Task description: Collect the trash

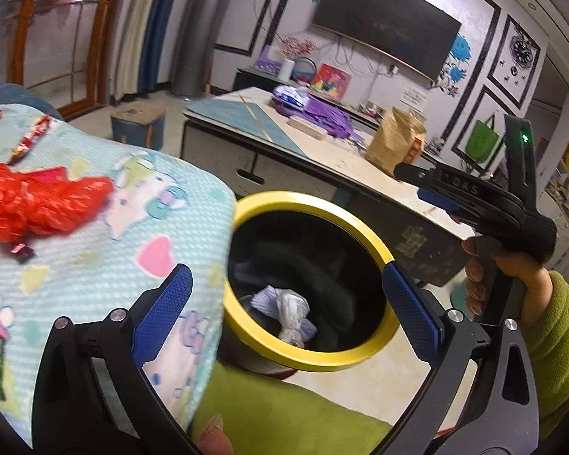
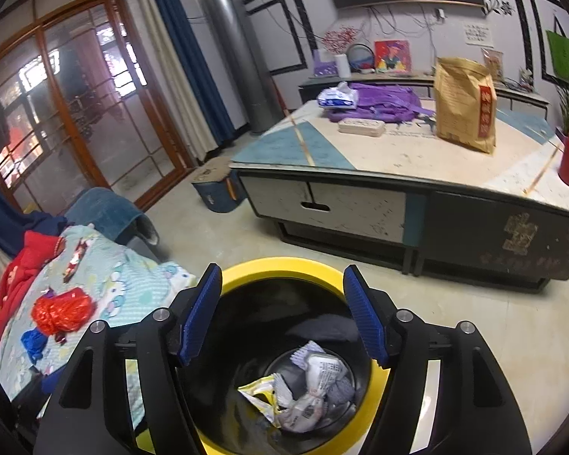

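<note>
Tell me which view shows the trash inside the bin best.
The right wrist view: it looks straight down into the yellow-rimmed bin at the crumpled wrappers. The left wrist view is oblique, showing only one white wrapper.

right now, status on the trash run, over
Both grippers open, empty: right gripper over bin, left gripper beside it. Wrappers in bin. Red bag left on blanket. Nothing in the way.

Soft, even indoor light fills both views, with brighter daylight glowing through the glass door point(image 2: 72, 113). Fisheye bending curves walls and blackens the corners. The bin point(image 1: 311, 280) interior stays dark. Near edges look slightly blurred; shadows are faint.
</note>
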